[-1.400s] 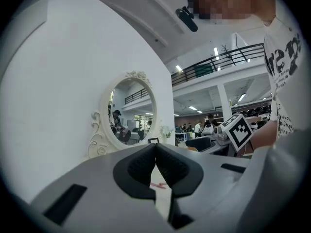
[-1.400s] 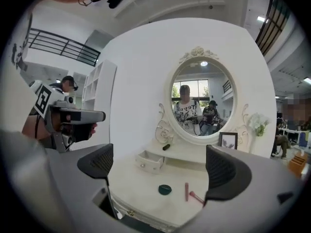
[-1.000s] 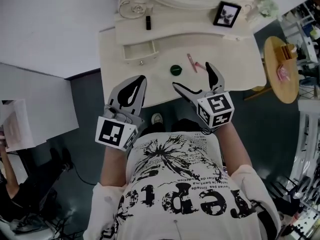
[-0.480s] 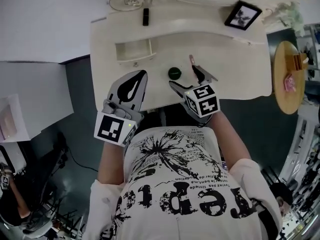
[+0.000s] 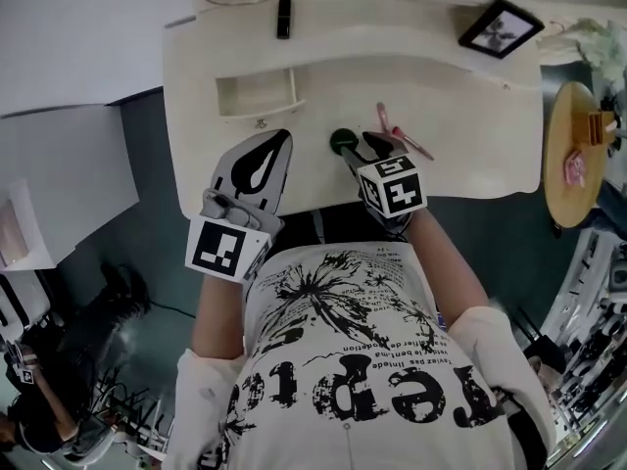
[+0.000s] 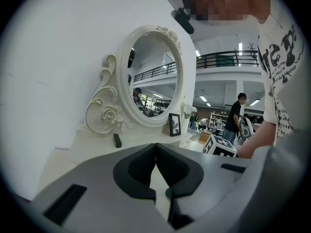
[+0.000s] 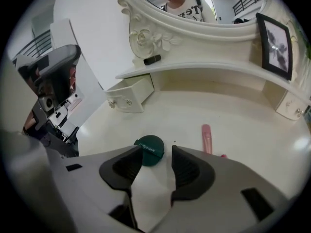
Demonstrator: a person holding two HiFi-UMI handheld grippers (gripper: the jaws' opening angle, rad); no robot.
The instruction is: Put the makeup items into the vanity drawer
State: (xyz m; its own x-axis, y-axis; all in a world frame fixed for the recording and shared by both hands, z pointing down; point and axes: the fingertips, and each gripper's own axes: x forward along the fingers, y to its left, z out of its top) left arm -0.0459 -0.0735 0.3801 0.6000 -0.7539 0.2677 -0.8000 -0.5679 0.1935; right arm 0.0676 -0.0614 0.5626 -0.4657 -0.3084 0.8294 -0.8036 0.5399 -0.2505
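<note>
1. Compact (image 7: pixel 149 149): round, dark green, lying flat on the vanity top (image 7: pixel 233 110). A band of small white print on it looks like "Pineapple".
2. Right claw (image 7: pixel 157 154) tilts down over the compact. Its jaws have just been closing and stand part open, with the compact at their tips, not pinched.
3. Pink tube (image 7: pixel 207 139) lies just right of the compact, and a black lipstick (image 7: pixel 152 59) sits on the shelf.
4. Drawer (image 7: pixel 130 95) stands pulled open, off to the left.
5. Left claw (image 6: pixel 155 147) has its jaws together on nothing.
</note>
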